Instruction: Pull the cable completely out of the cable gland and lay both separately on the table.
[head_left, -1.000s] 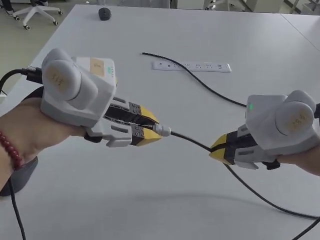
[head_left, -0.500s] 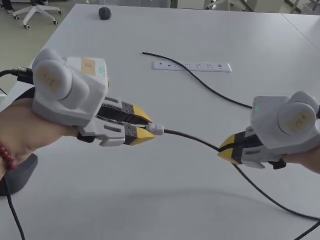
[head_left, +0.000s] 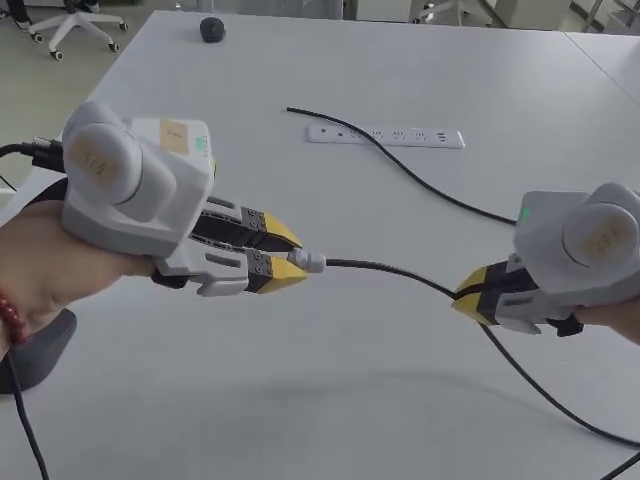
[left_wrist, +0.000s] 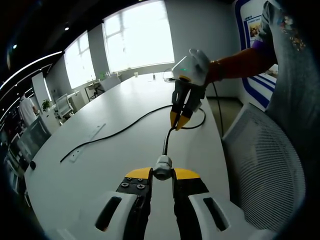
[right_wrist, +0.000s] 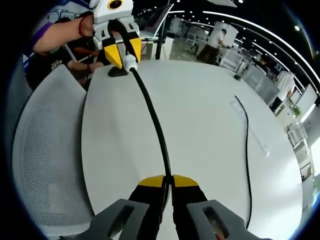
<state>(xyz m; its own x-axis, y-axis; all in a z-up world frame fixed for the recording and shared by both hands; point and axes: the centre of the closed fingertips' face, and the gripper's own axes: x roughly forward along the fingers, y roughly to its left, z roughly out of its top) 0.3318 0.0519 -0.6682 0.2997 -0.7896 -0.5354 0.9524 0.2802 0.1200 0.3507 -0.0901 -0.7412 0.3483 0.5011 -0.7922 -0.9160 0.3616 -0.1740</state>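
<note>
Head view: more cable (head_left: 390, 266) apparently spans cable gland (head_left: 308, 262) and right gripper (head_left: 467, 300).

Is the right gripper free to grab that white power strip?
Probably not: the right gripper is shut on the black cable; otherwise the path to the power strip looks open.

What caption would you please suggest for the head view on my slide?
Left gripper holds the gland, right gripper grips the cable, over the table.
</note>
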